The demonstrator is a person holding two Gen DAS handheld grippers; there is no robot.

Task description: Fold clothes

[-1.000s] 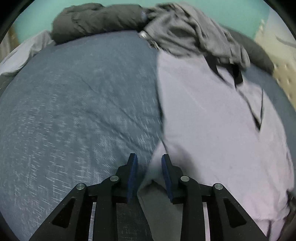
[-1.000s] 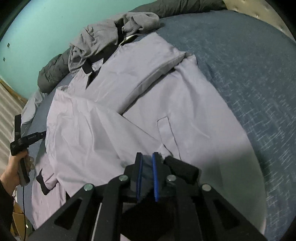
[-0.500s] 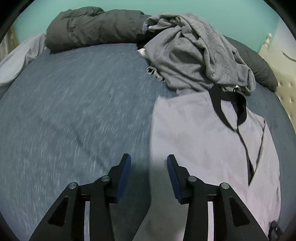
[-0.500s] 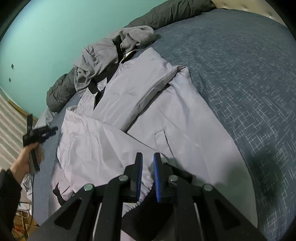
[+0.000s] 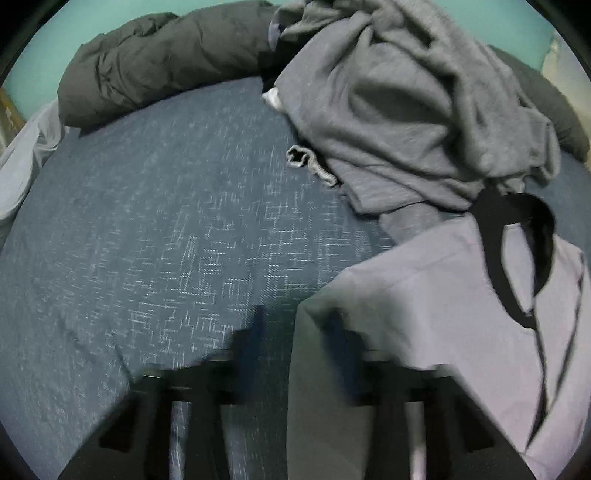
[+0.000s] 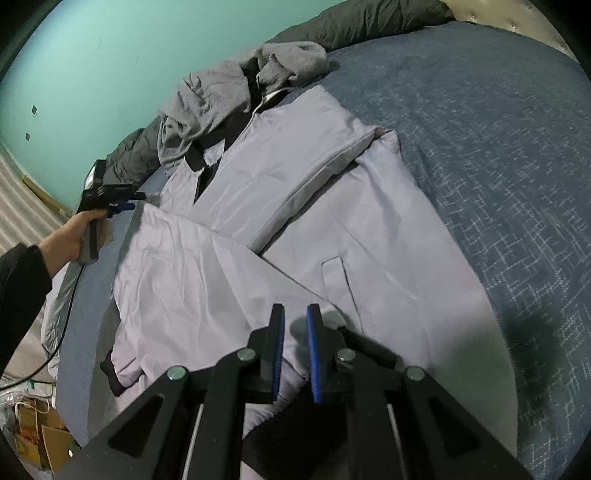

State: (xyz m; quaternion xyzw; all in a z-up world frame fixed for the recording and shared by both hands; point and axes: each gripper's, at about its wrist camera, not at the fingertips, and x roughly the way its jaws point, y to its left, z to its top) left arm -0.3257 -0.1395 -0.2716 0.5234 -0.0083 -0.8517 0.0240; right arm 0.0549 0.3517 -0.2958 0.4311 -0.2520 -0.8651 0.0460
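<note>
step: folding lavender jacket (image 6: pixel 303 206) | left gripper (image 5: pixel 295 339) fingers closing around shoulder edge | right gripper (image 6: pixel 294 350) fingers pinching hem | next: carry shoulder toward hem

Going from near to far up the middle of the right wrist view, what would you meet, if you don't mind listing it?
right gripper → lavender jacket → grey hoodie → dark grey duvet → teal wall
</note>
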